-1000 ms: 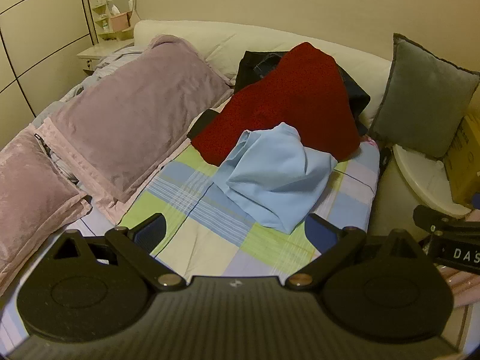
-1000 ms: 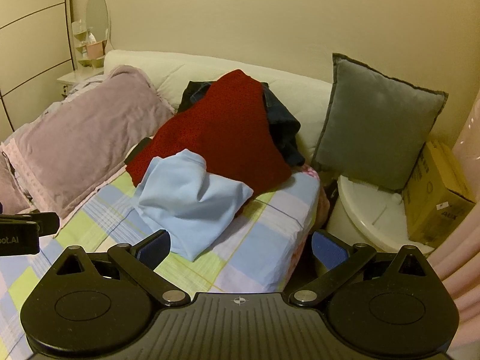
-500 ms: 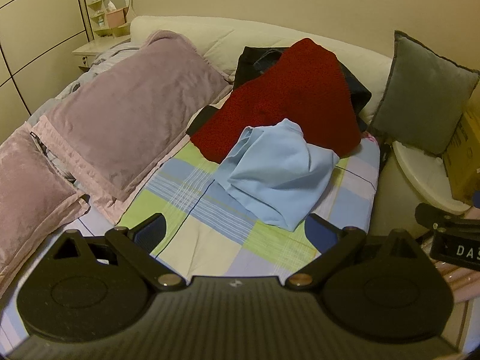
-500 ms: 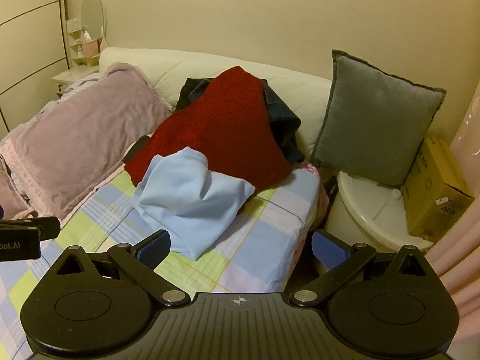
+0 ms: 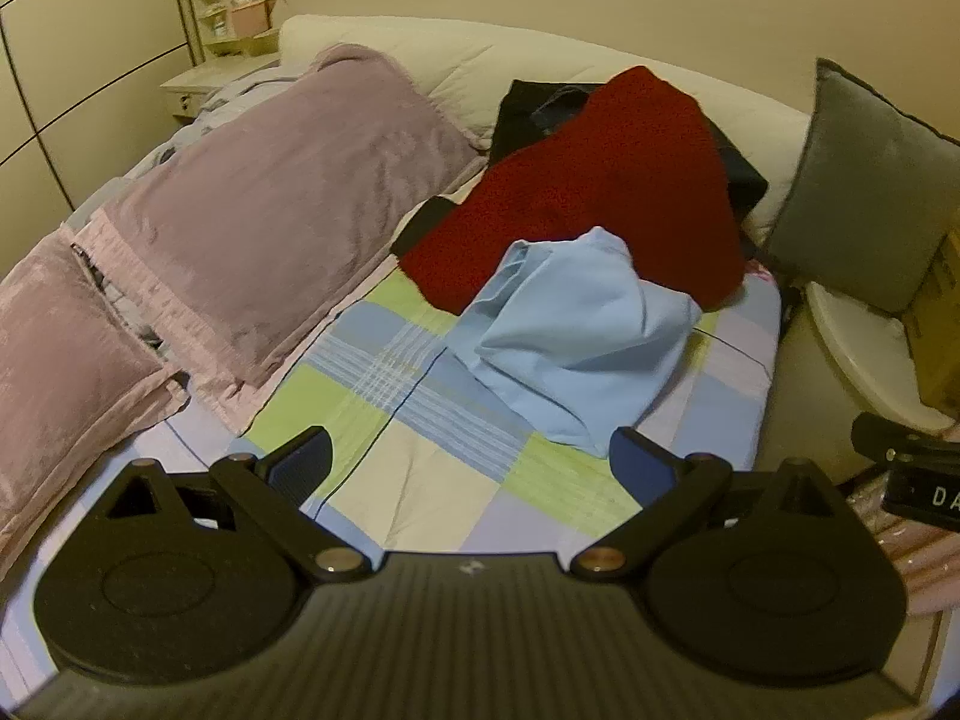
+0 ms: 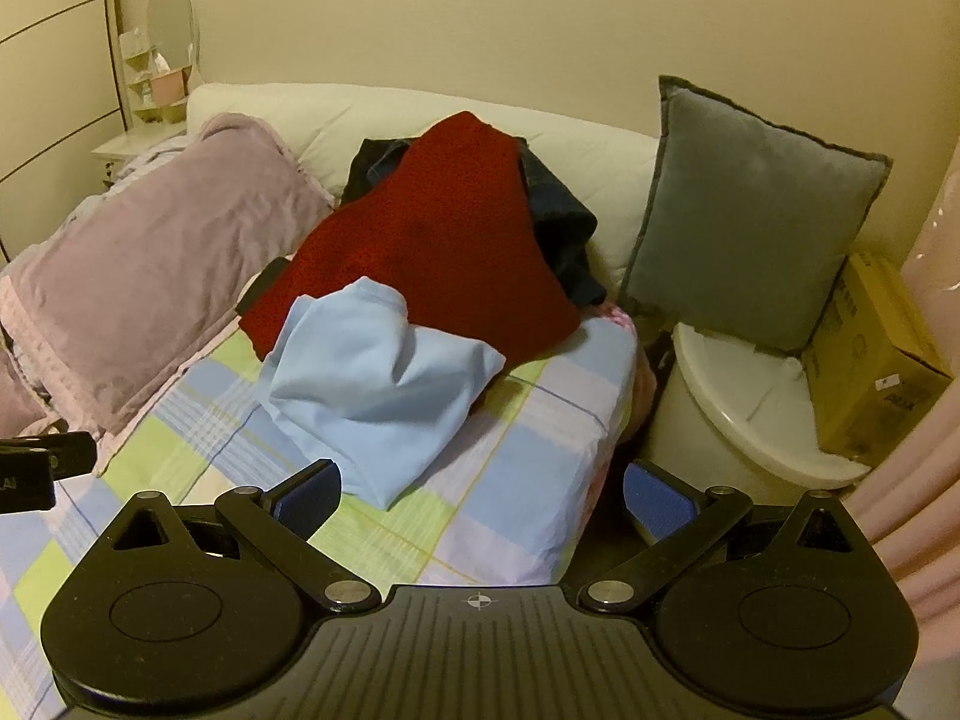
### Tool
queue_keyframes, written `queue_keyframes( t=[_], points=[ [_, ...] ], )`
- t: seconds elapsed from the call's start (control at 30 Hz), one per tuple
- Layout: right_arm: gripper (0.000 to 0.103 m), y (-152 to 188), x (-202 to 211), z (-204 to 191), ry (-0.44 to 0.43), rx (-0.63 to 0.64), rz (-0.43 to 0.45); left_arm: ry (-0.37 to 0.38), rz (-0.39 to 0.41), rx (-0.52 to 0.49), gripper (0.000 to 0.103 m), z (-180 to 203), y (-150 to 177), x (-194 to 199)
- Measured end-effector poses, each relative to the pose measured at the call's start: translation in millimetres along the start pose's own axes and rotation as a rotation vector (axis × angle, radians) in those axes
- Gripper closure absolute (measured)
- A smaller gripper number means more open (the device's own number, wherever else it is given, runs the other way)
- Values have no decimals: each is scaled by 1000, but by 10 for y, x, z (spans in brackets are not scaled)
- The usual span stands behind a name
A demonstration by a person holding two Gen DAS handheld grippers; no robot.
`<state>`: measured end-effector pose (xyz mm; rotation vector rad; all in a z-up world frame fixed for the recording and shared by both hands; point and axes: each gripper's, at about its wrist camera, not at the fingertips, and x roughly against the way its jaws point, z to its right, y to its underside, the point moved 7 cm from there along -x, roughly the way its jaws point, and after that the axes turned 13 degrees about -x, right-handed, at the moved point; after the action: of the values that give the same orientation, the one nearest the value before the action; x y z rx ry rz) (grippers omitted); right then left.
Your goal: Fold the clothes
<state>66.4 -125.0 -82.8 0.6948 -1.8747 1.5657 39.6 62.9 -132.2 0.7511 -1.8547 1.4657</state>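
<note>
A crumpled light blue garment (image 5: 576, 336) (image 6: 378, 384) lies on the checked bedsheet (image 5: 420, 420) (image 6: 510, 468). Behind it a red knitted garment (image 5: 600, 192) (image 6: 432, 240) is heaped over dark clothes (image 5: 540, 108) (image 6: 558, 210) against the headboard. My left gripper (image 5: 468, 462) hovers open above the sheet, just short of the blue garment. At the bed's right corner my right gripper (image 6: 480, 492) is open too, with its left finger (image 6: 306, 495) beside the blue garment's near edge. Neither holds anything.
Two mauve pillows (image 5: 270, 198) (image 6: 150, 264) line the bed's left side. A grey cushion (image 5: 864, 192) (image 6: 750, 222) leans on a white round table (image 6: 756, 408) to the right, beside a cardboard box (image 6: 870, 360). A nightstand (image 5: 204, 81) stands far left.
Both grippers have edged forward and tilted down a little; the clothes pile sits slightly nearer in both views. Both stay open and empty, and the clothes have not moved.
</note>
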Motion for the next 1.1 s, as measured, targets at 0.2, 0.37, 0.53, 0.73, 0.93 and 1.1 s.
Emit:
queue_keyframes(
  t=[0.2, 0.37, 0.53, 0.73, 0.93, 1.1],
  points=[
    [0, -67, -80, 11, -47, 0, 27, -23, 5, 22, 5, -70, -20, -68],
    [0, -139, -287, 83, -80, -14, 0, -21, -12, 29, 6, -68, -64, -231],
    [0, -201, -606, 121, -105, -20, -39, 7, -16, 21, 8, -17, -169, -467],
    [31, -275, -988, 166, -134, -26, -87, 67, -23, 39, 14, 79, -336, -870],
    [32, -395, -1438, 202, -167, -54, -131, 114, -34, 51, 16, 132, -504, -1369],
    [31, -509, -1818, 167, -211, -70, -171, 179, -25, 50, 16, 183, -647, -1807]
  ],
)
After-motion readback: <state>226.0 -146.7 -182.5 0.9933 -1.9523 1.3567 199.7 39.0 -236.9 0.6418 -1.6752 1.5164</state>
